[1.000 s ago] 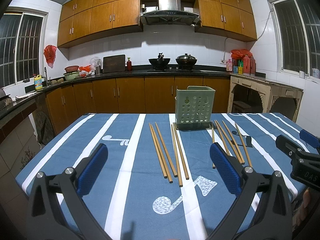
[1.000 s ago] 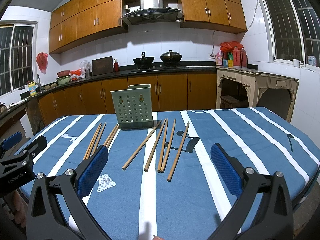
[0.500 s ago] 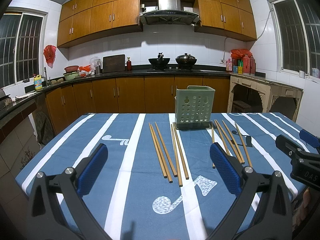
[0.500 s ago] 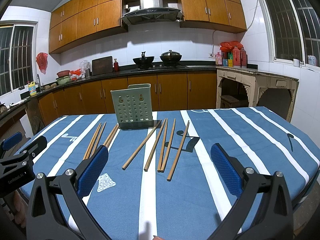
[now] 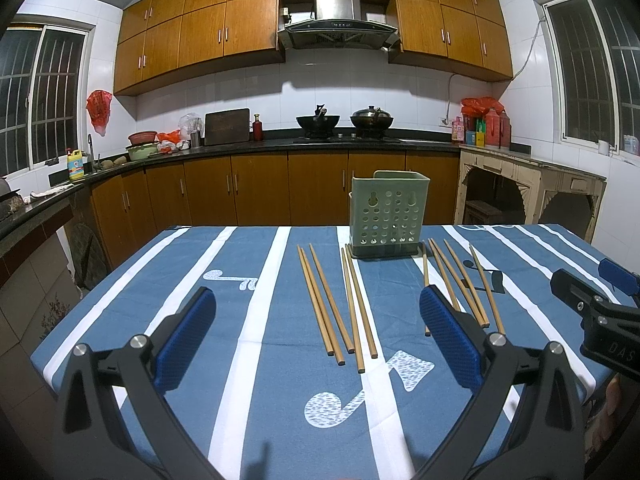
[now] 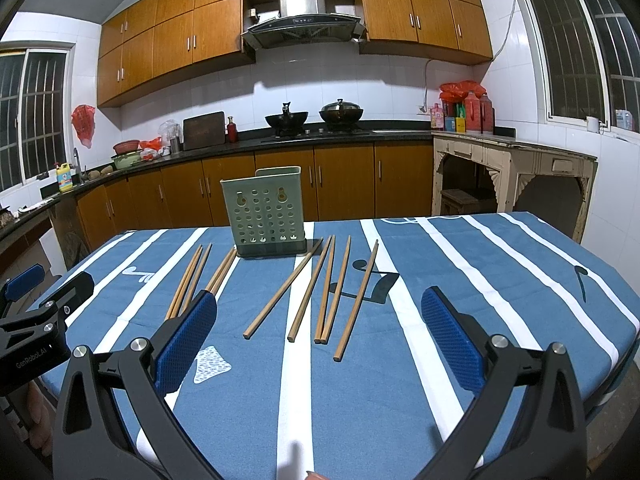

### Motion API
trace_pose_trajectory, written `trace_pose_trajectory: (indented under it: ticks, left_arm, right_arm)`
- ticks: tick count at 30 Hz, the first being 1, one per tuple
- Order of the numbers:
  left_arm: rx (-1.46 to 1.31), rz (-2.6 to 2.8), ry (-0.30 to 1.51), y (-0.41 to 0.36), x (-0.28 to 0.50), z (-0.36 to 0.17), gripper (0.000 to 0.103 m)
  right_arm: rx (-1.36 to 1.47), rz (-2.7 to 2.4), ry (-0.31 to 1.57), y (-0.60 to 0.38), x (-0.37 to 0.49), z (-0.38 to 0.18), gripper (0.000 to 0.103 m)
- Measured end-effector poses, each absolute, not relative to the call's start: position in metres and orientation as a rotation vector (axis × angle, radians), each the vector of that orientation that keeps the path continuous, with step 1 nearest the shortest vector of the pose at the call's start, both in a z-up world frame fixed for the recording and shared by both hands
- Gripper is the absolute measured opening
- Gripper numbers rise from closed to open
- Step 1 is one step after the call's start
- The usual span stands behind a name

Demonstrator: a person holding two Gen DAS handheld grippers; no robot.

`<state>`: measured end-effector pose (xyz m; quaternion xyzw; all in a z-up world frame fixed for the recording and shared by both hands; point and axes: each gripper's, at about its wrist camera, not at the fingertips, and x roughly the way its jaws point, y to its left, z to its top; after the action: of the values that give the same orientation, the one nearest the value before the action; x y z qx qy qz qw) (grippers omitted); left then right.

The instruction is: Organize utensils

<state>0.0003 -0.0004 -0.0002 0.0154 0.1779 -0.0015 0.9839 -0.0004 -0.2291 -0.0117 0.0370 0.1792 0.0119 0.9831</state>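
Starting at the near edge: the left gripper [image 5: 316, 336] is held above the near part of the blue striped tablecloth [image 5: 248, 340] with its jaws spread wide and nothing between the blue pads [image 5: 186, 334]. The right gripper [image 6: 318, 332] is in the same condition, jaws wide apart and empty, just to the right of the left one. Neither touches any utensil.

Mid-table, all chopsticks lie flat on the cloth, in two loose groups. The left group [image 5: 336, 304] counts five sticks, roughly parallel, pointing far-to-near. The right group [image 6: 326, 290] also counts five and fans out slightly; one stick's far end reaches the holder's base, contact uncertain.

Farther back, the green perforated utensil holder [image 5: 386, 216] stands upright near the far edge of the table, between the two groups. No chopstick shows above its rim; its interior is not visible.

Assessment: by all appearances no sorting is done. All ten sticks seen remain to be picked up and placed in the holder.
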Motion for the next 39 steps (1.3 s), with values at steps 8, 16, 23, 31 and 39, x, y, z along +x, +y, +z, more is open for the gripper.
trace_pose_trajectory:
  ticks: [8, 16, 23, 31, 39]
  left_arm:
    - [0.031, -0.003, 0.358, 0.000, 0.000, 0.000, 0.099]
    - [0.040, 0.009, 0.371, -0.001, 0.002, -0.001, 0.099]
    - [0.000, 0.023, 0.467, 0.006, 0.026, -0.017, 0.099]
    - [-0.039, 0.034, 0.601, 0.028, 0.071, -0.034, 0.099]
    - [-0.068, -0.008, 0.728, 0.036, 0.115, -0.051, 0.064]
  right_arm:
    - [0.075, 0.024, 0.361, -0.229, 0.000, -0.012, 0.101]
    - [0.079, 0.018, 0.374, -0.230, 0.002, -0.014, 0.101]
    - [0.106, -0.010, 0.478, -0.240, 0.021, -0.027, 0.101]
    - [0.202, -0.070, 0.666, -0.270, 0.078, -0.047, 0.095]
    - [0.197, -0.068, 0.849, -0.267, 0.136, -0.075, 0.054]
